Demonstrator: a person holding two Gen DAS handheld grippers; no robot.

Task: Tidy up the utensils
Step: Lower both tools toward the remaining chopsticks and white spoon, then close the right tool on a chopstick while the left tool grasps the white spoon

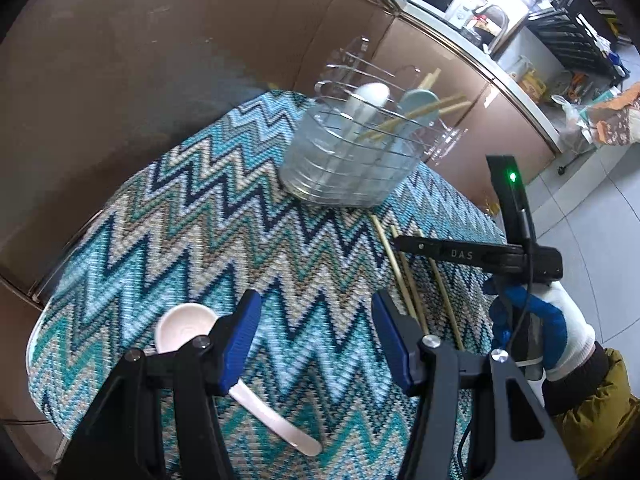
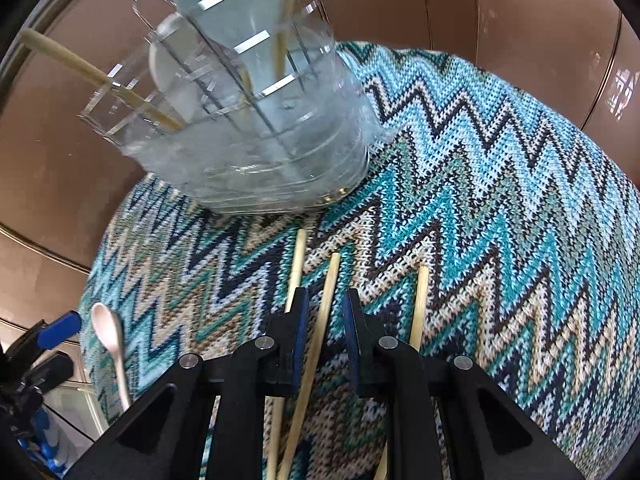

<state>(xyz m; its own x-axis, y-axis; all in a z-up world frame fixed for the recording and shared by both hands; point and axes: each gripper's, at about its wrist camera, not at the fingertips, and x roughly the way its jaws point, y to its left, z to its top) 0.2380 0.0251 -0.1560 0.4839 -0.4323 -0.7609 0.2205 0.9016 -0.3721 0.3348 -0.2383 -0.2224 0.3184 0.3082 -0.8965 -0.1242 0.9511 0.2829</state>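
- Blue and white zigzag cloth (image 2: 500,184) covers the small table where we work.
- At the far side of it we see a clear plastic holder (image 1: 344,168). A white spoon (image 1: 370,98), a pale blue spoon (image 1: 418,106) and some chopsticks already stand inside.
- Three loose chopsticks lie flat on the cloth, just in front of the holder.
- Our right gripper (image 2: 325,320) points down over the middle chopstick (image 2: 326,300). Its blue pads are close together with the stick between them, but there is a small gap on each side, so we are not pinching it yet.
- Our left gripper (image 1: 316,340) is about half open and holds nothing.
- A pink spoon (image 1: 180,332) lies on the cloth just under its left finger.
- Our gloved hand (image 1: 536,328) holds the right gripper's handle.
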